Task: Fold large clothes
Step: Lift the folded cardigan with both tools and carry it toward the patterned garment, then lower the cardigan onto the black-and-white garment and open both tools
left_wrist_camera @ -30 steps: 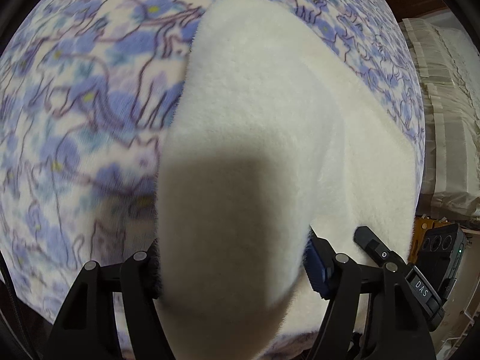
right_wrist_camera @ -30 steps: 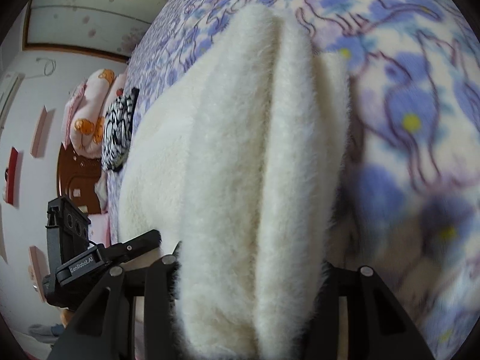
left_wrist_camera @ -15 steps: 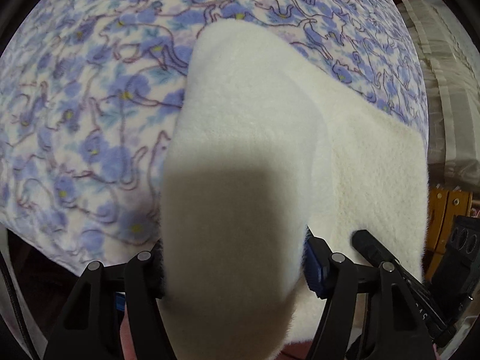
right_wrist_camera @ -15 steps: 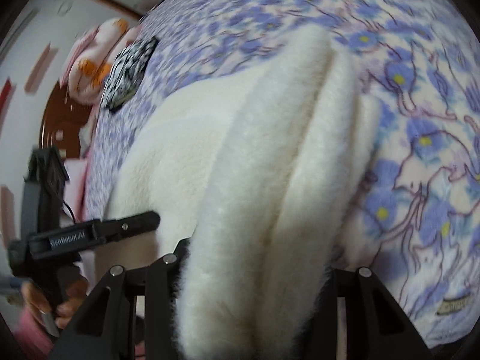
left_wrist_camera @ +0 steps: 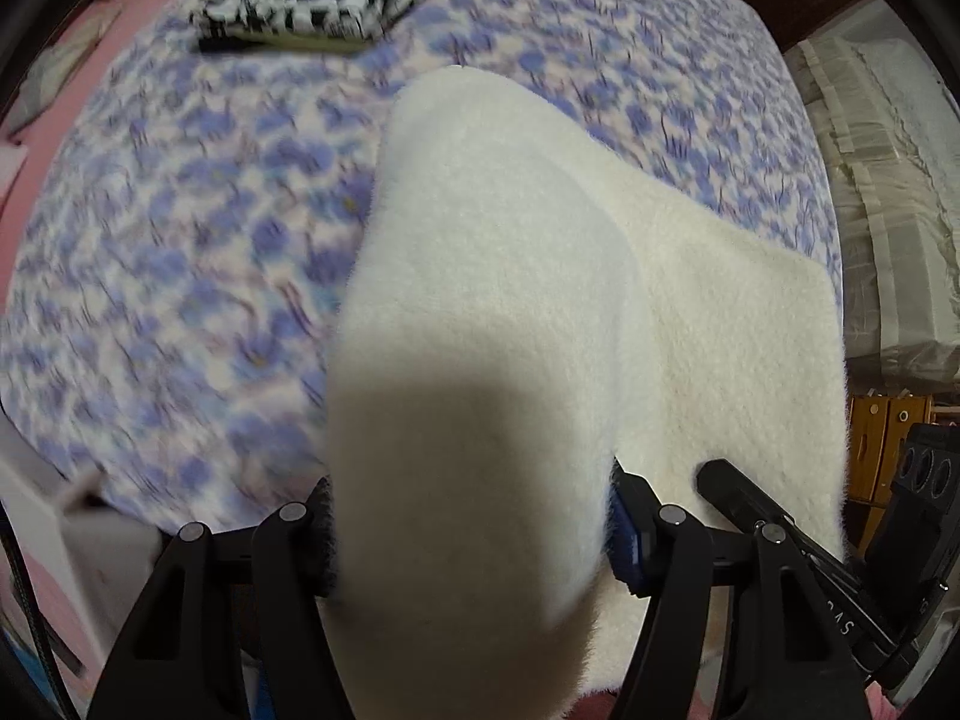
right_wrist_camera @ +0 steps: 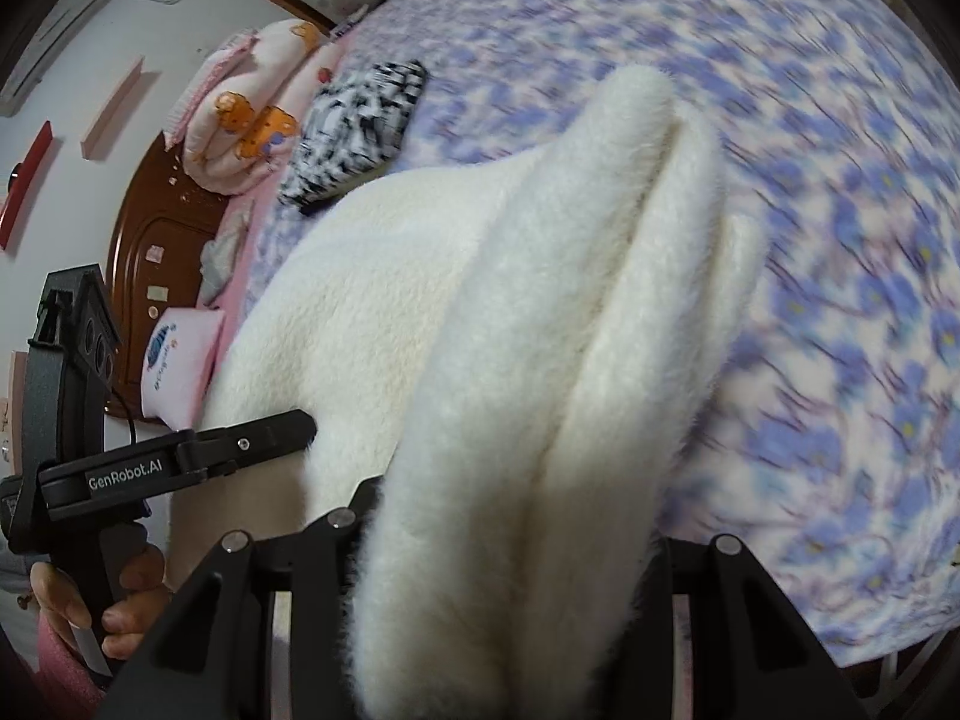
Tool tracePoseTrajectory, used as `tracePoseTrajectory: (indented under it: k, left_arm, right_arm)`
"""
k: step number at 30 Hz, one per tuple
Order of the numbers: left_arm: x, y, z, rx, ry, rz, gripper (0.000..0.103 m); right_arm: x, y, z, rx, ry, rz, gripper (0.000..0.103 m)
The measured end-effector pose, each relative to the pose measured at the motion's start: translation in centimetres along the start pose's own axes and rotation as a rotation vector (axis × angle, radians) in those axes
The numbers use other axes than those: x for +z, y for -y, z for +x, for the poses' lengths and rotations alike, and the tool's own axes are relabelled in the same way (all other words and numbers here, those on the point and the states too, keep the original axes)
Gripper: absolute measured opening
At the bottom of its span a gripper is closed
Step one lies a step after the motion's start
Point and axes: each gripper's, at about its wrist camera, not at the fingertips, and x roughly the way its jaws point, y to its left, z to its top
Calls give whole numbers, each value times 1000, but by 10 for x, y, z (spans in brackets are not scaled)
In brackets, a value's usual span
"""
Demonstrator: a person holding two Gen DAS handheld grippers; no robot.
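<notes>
Both claws are clenched on a thick white fleece garment [left_wrist_camera: 480, 360], the left gripper [left_wrist_camera: 474, 528] and the right gripper [right_wrist_camera: 510, 546] each pinching a bunched fold that blocks most of its view. The garment hangs over a purple-flowered bedspread [left_wrist_camera: 180, 276]. At eleven o'clock lie a black-and-white folded cloth [right_wrist_camera: 360, 120] and pink bedding [right_wrist_camera: 252, 102].

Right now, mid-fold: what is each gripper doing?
Left gripper: closed on a bunched edge of the white fleece garment.
Right gripper: closed on a thick fold of the same garment.
</notes>
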Motion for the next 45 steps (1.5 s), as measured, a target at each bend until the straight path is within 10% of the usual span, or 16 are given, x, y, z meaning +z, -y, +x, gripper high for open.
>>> tracePoseTrajectory:
  k: [12, 23, 31, 37, 45]
  left_arm:
    - [207, -148, -147, -1, 258, 130, 64]
    - [379, -234, -212, 9, 522, 113, 64]
    - [499, -279, -150, -16, 570, 141, 64]
    - [569, -320, -27, 6, 490, 96, 64]
    - [583, -384, 83, -186, 378, -44, 84]
  right_arm:
    - [135, -208, 56, 32, 264, -59, 41]
    - [277, -304, 105, 145, 435, -210, 41]
    - [359, -295, 187, 192, 493, -217, 41]
    - [406, -251, 295, 175, 395, -200, 41]
    - [408, -169, 398, 223, 245, -171, 44]
